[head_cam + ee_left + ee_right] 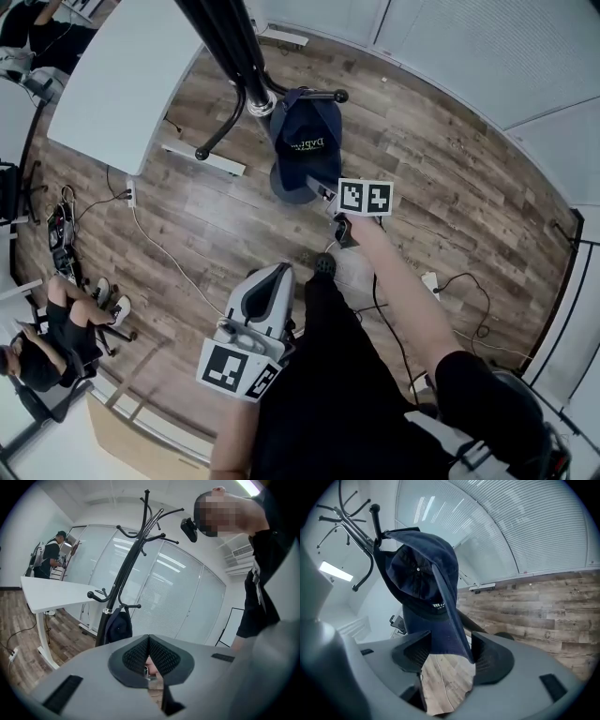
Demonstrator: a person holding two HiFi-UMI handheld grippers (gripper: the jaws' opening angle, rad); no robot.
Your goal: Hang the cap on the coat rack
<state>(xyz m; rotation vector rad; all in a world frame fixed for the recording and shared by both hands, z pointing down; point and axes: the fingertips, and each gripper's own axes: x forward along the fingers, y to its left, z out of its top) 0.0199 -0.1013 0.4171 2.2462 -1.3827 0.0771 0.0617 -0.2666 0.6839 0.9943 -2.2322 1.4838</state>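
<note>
A navy cap (305,141) hangs by its crown from a low hook of the black coat rack (239,56), brim pointing down. My right gripper (324,191) is just below the cap. In the right gripper view its jaws stand wide apart around the hanging brim (451,620), and the pads do not press on it. The cap's crown (423,571) sits over the hook (375,513). My left gripper (279,270) is held low by the person's body, shut and empty. The left gripper view shows the rack (136,550) and the cap (117,626) well ahead of those jaws (149,641).
A white desk (122,84) stands left of the rack, with cables and a power strip (131,194) on the wooden floor. A seated person (47,337) is at the lower left. A glass wall with blinds (525,527) runs behind the rack.
</note>
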